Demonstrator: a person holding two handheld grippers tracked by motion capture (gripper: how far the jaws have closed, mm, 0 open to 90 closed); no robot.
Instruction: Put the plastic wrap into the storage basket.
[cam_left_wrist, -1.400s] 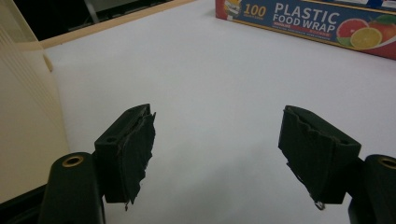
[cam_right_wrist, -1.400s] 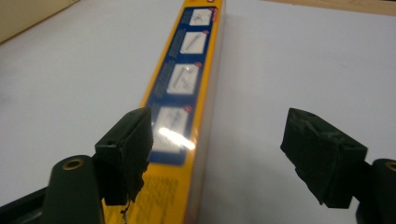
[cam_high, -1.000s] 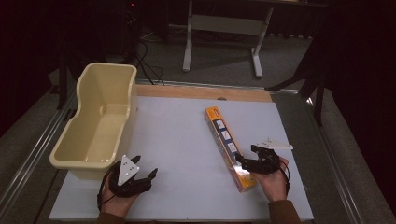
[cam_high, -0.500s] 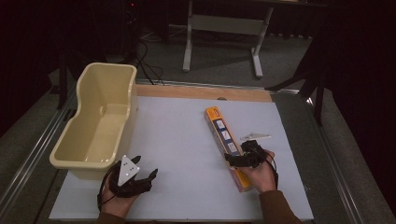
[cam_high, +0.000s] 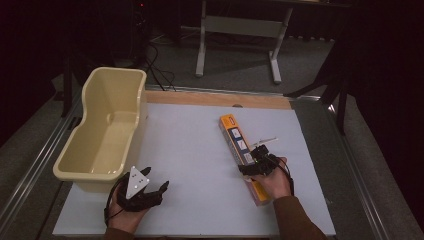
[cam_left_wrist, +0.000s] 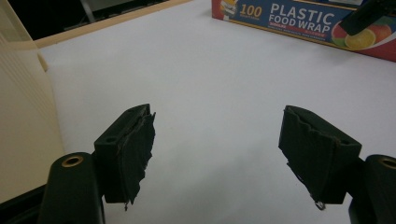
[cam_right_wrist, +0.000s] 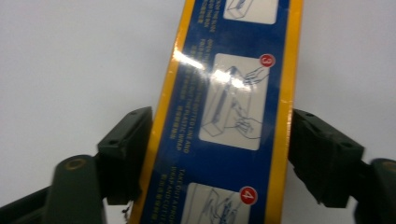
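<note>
big bare white table (cam_high: 195, 150) through the middle of the frame, easy passing there, tall cream tub (cam_high: 105, 130) walling off the left side, long food wrap box (cam_high: 242, 152) lying slantwise right of center, narrow bare strip along the right edge

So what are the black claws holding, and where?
The right gripper has just closed onto the food wrap box, its jaws pressing the long sides near the middle. The left gripper holds nothing.
</note>
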